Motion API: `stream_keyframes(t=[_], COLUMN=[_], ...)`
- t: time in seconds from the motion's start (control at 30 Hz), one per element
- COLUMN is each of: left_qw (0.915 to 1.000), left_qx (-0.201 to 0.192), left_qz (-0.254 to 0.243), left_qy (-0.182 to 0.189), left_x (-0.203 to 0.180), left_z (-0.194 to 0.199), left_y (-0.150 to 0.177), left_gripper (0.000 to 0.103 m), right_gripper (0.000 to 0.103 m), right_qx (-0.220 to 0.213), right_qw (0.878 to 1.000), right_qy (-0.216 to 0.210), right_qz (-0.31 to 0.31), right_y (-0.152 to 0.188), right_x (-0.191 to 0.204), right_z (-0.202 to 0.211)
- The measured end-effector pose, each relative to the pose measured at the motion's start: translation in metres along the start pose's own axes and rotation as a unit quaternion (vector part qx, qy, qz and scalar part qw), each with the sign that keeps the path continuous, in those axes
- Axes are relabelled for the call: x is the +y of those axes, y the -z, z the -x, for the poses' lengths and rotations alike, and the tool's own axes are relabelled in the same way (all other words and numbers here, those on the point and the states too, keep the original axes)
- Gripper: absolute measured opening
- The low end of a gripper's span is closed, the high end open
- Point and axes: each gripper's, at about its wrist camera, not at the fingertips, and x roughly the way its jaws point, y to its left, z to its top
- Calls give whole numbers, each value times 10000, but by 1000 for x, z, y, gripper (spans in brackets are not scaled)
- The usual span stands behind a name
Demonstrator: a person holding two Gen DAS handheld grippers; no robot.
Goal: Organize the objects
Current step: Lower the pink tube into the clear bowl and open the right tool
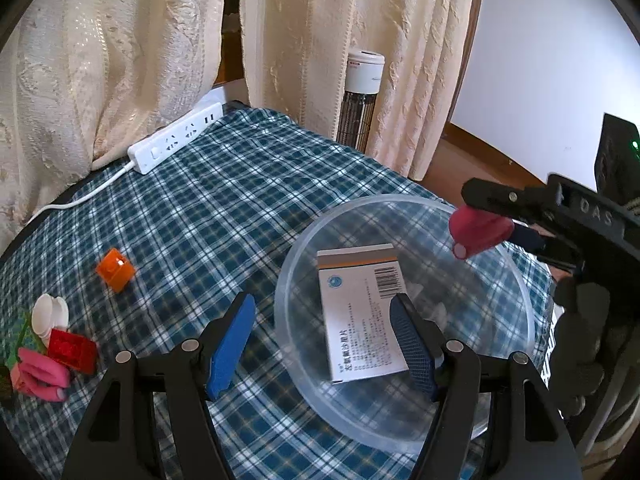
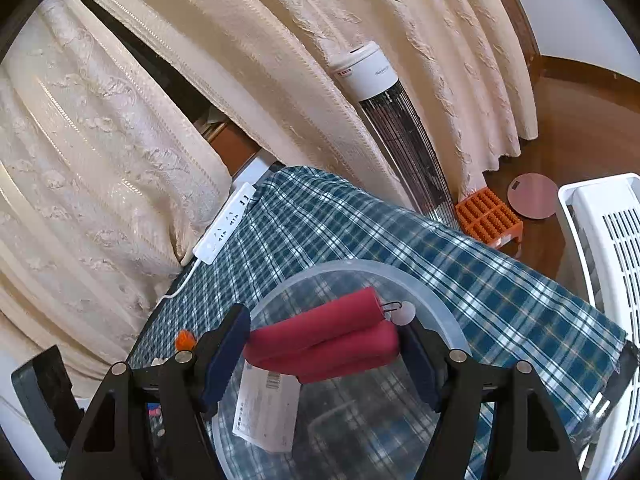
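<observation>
Clear round plastic bowl (image 1: 404, 438) sits on the plaid-covered counter (image 1: 224, 208), its near rim cut off behind the left hand-held gripper (image 1: 324, 350), whose fingers stand spread over the white medicine box (image 1: 362, 312) inside, pads clear of it. The right hand-held gripper (image 2: 324, 350) pinches a dark red foam roll (image 2: 320, 340) above the bowl; its print is unreadable.

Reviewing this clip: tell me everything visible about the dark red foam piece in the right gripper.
The dark red foam piece looks like two soft matte rolls lying side by side, with a small wire clip at one end. It lies crosswise between the right gripper fingers, which press on its ends, above the clear plastic bowl, over the white medicine box.
</observation>
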Motion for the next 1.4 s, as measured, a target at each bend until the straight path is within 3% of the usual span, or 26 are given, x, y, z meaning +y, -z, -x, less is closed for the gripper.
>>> stream_keyframes(t=[0.33, 1.4], left_qw=[9997, 9958], left_qx=[-54, -206], left_qz=[201, 776], left_qy=[-83, -449], left_x=[17, 71], left_z=[11, 51], left_y=[4, 34], left_gripper=[73, 74], right_gripper=[83, 84], right_qx=[-24, 163], right_qw=[10000, 9992], right_qy=[36, -132], right_qz=[-72, 336], right_y=[-7, 29], right_x=[8, 61], right_z=[-9, -5])
